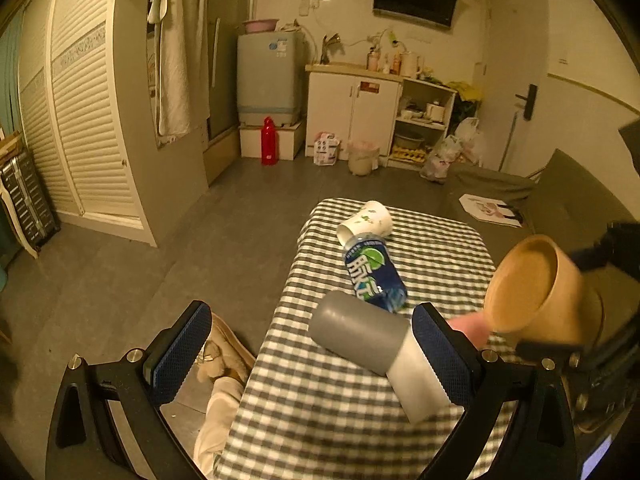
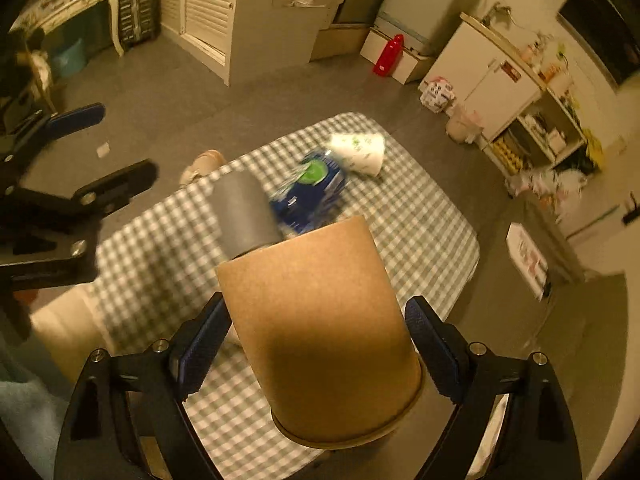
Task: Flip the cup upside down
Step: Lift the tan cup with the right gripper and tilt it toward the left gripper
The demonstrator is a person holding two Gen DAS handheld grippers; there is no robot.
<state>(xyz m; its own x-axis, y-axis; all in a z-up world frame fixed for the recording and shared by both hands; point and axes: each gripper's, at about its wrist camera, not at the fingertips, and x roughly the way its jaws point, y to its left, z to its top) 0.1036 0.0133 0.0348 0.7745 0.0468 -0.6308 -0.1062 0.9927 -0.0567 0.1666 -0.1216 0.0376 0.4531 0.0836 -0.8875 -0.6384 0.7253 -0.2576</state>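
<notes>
Already the brown paper cup [image 2: 320,332] sits clamped in the right claw [image 2: 316,354] above the near end of the checked worktop [image 2: 420,216], its long axis tilted with the rim toward the camera, while the left claw [image 1: 312,354] hangs apart and empty beside it.

I see a tabletop [image 1: 432,264] under a grey-and-white checked cloth [image 1: 320,420]. On it lie a grey-and-white cylinder [image 1: 360,332], a blue bottle [image 1: 372,272] on its side, and a tipped white floral cup [image 1: 366,220] at the far end.
</notes>
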